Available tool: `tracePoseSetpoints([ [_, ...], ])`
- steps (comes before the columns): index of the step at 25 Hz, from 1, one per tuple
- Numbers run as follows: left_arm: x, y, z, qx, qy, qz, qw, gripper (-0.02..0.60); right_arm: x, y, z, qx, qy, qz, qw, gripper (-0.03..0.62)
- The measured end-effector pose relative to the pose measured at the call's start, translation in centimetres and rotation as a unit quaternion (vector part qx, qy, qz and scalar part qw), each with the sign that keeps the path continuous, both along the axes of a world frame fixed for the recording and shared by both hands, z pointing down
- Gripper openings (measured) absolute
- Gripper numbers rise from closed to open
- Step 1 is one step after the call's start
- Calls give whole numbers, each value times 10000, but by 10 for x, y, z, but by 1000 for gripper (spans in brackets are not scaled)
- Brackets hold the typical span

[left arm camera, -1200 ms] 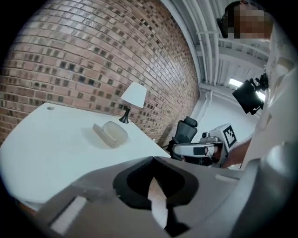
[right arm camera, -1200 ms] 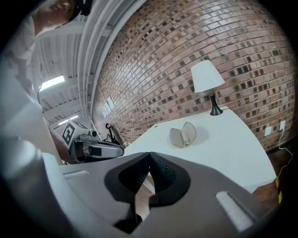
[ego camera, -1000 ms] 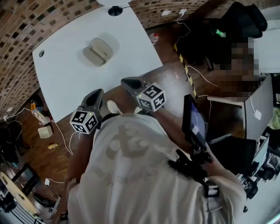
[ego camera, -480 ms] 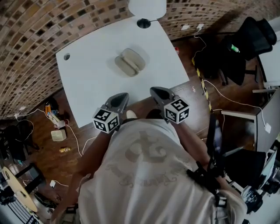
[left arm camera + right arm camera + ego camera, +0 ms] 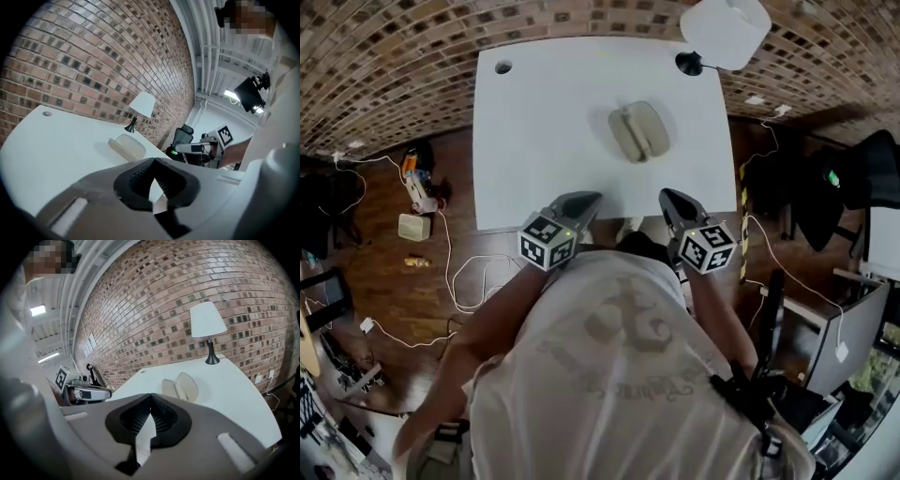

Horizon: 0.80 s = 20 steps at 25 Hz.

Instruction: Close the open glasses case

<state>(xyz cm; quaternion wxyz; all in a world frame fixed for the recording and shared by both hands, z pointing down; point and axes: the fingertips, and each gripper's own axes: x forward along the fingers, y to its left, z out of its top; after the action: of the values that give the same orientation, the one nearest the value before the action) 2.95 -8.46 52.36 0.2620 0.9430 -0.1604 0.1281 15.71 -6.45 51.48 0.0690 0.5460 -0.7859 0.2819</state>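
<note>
While both pairs of jaws are pressed together at their tips with nothing between them, the left gripper (image 5: pixel 153 160) and the right gripper (image 5: pixel 150 394) hang side by side just over the near edge of the white tabletop (image 5: pixel 544 122). Neither touches anything. Each points toward the far side, tilted a little downward, and each carries a marker cube (image 5: pixel 547 242) at its near end, close to the person's (image 5: pixel 619 375) chest.

The glasses case (image 5: pixel 637 131) lies well apart from both sets of jaws, farther in on the tabletop and somewhat right of its middle. It is open, its 2 pale halves spread flat next to each other and joined along a hinge. In the head view it sits roughly between the lines of the 2 grippers, slightly nearer the right one's.

Beyond the case, at the far right corner, stands a lamp (image 5: pixel 724 30) with a white shade and a black base. A brick wall (image 5: pixel 154 305) runs behind the tabletop. To the left, cables (image 5: pixel 450 281) trail over the wooden floor (image 5: pixel 394 300).
</note>
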Motion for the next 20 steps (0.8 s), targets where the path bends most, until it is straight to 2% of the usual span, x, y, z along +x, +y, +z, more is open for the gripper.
tracePoseSetpoints([
  [7, -1, -24, 4, -25, -93, -414, 9991, 6, 10, -35, 8, -6, -75, -204, 9998, 8],
  [14, 29, -44, -4, 110, -186, -486, 9986, 6, 44, -74, 5, 130, -122, -211, 9996, 8],
  [20, 48, -50, -1, 98, -349, -568, 9977, 6, 80, -97, 26, -100, 21, -265, 9996, 8],
])
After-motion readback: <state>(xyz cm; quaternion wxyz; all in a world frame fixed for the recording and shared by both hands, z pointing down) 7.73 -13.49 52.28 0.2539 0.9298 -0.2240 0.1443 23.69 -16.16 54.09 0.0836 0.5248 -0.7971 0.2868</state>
